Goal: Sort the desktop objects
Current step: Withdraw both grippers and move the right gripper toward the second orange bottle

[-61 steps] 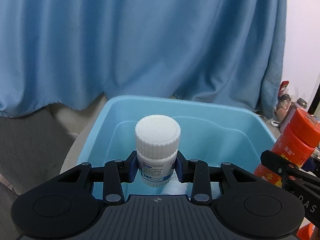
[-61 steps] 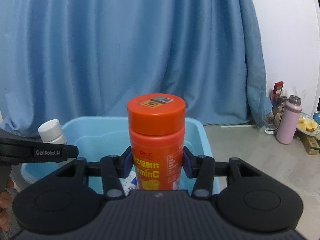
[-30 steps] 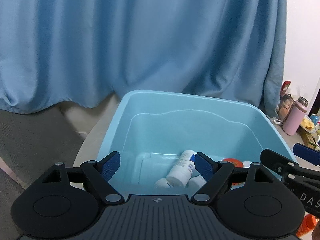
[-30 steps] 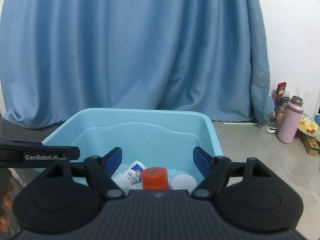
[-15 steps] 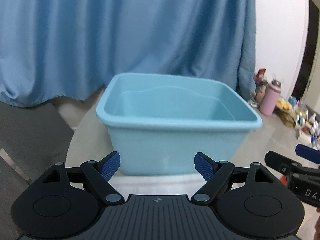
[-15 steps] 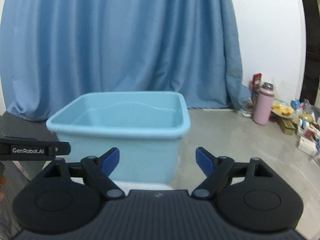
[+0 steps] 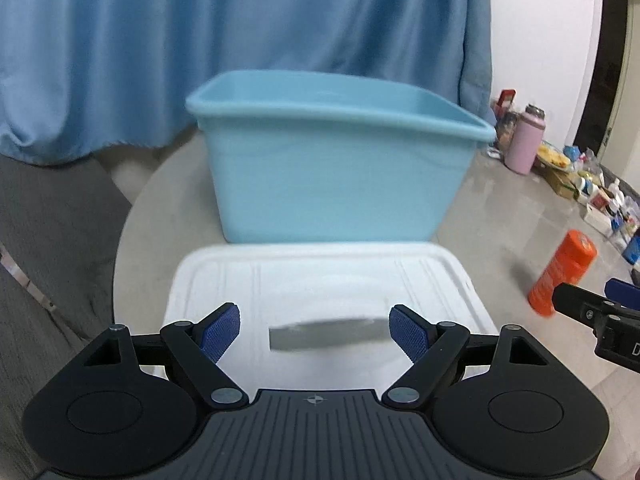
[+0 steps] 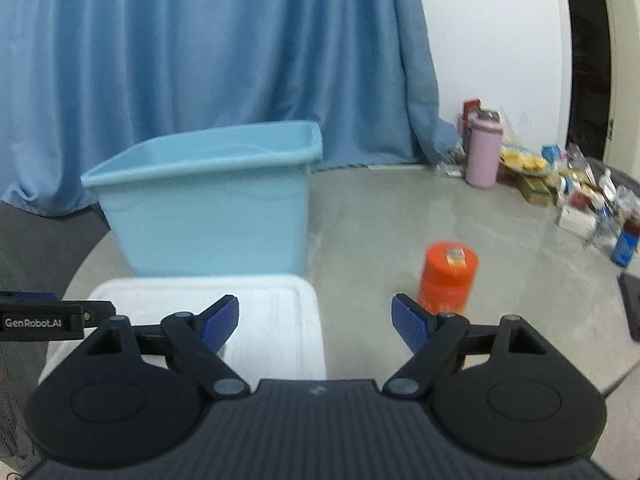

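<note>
A pale grey round table (image 8: 380, 232) carries everything, and the biggest thing on it is a light blue rectangular plastic tub (image 7: 332, 184), standing upright at the far side. Just in front of it lies a flat white plastic lid (image 7: 320, 276), which looks close enough to touch the tub's base. To the right, apart from both, an orange plastic bottle with an orange screw cap (image 8: 448, 276) stands upright on the bare table. The left claw (image 7: 316, 330) hangs spread wide over the lid, holding nothing; the right claw (image 8: 316, 320) is likewise wide apart and empty, with the bottle just beyond its right finger.

The likely risk is a sideways approach knocking the tall bottle over (it could roll on the smooth top), or a claw catching the lid and shoving it.

Only the right wrist view shows the bottle's cap label and the dark flat object at the table's right edge (image 8: 630, 304); only the left shows the lid's whole ribbed face
</note>
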Available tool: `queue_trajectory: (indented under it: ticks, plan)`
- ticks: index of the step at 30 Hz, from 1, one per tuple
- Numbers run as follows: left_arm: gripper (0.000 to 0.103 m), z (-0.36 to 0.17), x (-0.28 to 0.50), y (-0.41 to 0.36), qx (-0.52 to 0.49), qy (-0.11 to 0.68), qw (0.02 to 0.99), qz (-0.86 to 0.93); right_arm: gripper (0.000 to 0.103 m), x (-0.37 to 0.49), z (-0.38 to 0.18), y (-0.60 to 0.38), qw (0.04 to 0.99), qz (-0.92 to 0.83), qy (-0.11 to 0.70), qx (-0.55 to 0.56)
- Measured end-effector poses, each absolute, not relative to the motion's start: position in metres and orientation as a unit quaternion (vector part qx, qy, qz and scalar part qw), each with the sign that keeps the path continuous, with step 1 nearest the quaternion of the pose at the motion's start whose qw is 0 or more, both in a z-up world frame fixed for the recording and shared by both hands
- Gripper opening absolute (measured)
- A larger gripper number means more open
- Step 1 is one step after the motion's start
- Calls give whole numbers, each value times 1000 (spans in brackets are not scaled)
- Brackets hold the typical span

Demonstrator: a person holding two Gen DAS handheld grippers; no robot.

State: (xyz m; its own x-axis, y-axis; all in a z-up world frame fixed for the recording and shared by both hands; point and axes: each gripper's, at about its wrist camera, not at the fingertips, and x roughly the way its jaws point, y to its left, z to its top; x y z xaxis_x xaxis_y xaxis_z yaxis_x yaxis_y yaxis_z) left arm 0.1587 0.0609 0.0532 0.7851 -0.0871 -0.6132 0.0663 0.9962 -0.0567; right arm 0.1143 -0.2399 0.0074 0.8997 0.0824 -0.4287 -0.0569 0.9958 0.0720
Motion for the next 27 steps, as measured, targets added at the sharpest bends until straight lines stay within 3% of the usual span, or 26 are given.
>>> queue_trajectory:
  ticks: [11,27]
  plan:
    - [84,10,143,58,-4,340,939,-42,83,103,-35,-258,968,0,248,49]
    - [84,-1,155,42,-2,347,936,-50,83,101,-54,-275,965,-26,254,61]
